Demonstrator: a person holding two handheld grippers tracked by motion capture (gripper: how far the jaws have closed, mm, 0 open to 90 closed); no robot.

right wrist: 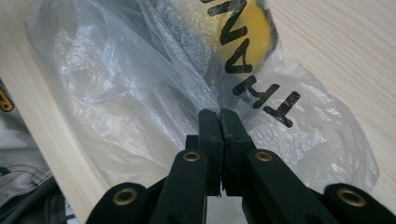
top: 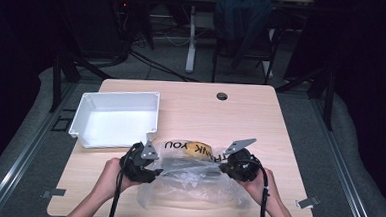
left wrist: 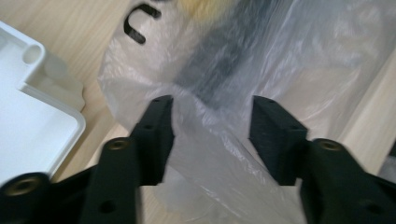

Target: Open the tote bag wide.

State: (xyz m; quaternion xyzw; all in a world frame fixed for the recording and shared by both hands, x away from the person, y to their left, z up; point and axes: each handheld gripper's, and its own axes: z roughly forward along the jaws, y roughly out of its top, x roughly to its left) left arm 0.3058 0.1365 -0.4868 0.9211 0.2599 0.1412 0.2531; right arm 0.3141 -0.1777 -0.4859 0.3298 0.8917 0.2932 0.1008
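High view: a clear plastic bag [top: 197, 181], printed with a yellow patch and black letters, lies on the desk [top: 260, 122] near its front edge, right of a white bin [top: 118, 118]; the left tool [top: 150, 172] and right tool [top: 226, 163] meet it at opposite sides.

Left gripper view: jaws spread, straddling a fold of film, not yet clenched.

Right gripper view: jaws clenched on a pinch of bag. Judged best practice: close the left on one layer only, then part the hands gently.

A dark object [left wrist: 219, 70] inside the plastic bag [top: 197, 181] was blurred past telling. The bag's lettering [right wrist: 252, 60] ran off the right gripper view's top edge.
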